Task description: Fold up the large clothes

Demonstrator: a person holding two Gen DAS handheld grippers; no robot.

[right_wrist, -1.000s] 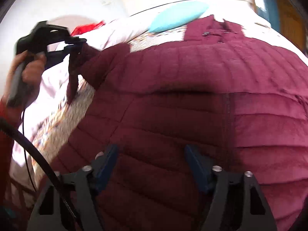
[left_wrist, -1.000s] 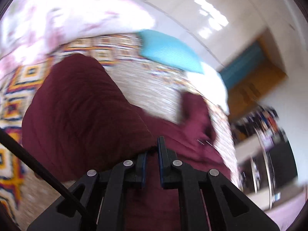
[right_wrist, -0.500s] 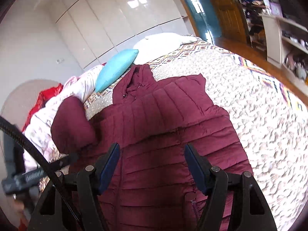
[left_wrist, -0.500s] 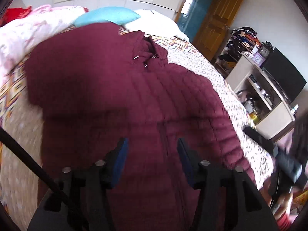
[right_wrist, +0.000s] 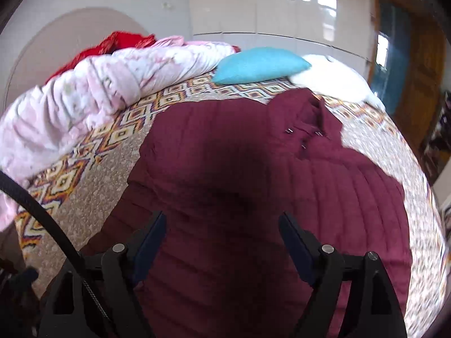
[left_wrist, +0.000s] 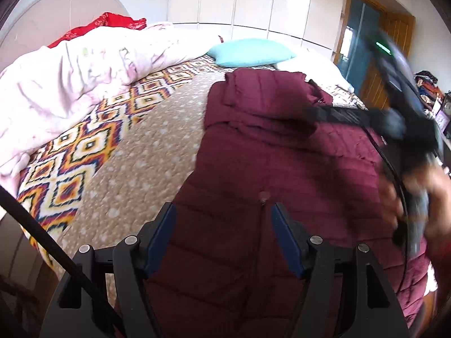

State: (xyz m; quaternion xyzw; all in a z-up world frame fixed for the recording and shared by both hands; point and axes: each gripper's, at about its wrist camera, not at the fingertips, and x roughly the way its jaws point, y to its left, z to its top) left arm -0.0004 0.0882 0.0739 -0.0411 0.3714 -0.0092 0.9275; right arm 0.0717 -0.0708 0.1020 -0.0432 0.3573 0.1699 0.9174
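We see a wide bed (left_wrist: 146, 152) under a beige quilted cover with a diamond-patterned band, and everything here lies on it. Along its far left side runs a bunched pink-and-white duvet (left_wrist: 79, 76), with a red cloth (left_wrist: 110, 22) behind it near the rounded headboard. At the far end sit a teal pillow (left_wrist: 251, 52) and a white pillow (right_wrist: 332, 80), touching each other.

Our jacket (left_wrist: 282, 169) is a dark maroon quilted one, spread over the middle of the bed with its collar toward the pillows. Horizontal stitched ribs cross the body, and a zipper line runs down the front. One sleeve lies folded across the chest, and small metal snaps show at the neck in the right wrist view.

Our left gripper (left_wrist: 224, 219) hangs over the lower front of the jacket, fingers spread wide with nothing between them. Our right gripper (right_wrist: 222, 226) hovers over the body of the jacket, likewise spread apart and empty; in the left wrist view it appears blurred at the right edge.
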